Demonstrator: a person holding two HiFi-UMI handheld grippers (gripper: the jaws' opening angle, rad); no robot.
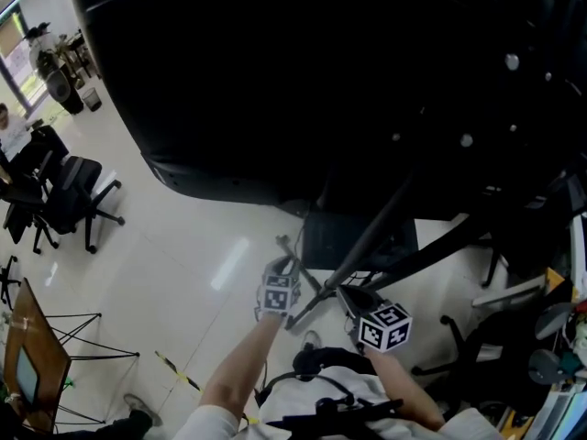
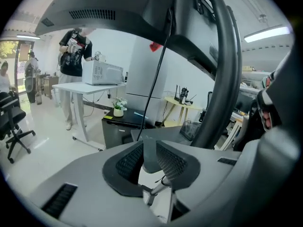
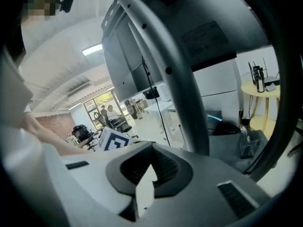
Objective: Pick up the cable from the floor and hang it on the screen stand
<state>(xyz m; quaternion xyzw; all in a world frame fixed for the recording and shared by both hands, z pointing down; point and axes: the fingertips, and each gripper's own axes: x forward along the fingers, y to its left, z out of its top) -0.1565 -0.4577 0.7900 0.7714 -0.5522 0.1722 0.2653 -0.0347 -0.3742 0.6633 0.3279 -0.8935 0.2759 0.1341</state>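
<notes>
Our left gripper (image 2: 150, 150) stands released, nothing between its pads; our right gripper (image 3: 151, 157) is clenched on nothing. A thin cable (image 2: 154, 79) hangs down behind the screen (image 1: 321, 62), by the stand (image 1: 367, 236). It looks draped, so we should back away slowly, without snagging it.

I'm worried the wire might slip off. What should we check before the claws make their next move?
1. Left claw open: ok, its jaws are apart with nothing between them.
2. Right claw empty: ok, it is shut on nothing.
3. Cable hooked on the stand: cannot tell. It hangs below the screen, but its top end is hidden.
4. Claws clear of the strut: cannot tell. Both sit right beside it in the head view.
5. People out of the way: ok, the person stands far off by the desk.
</notes>
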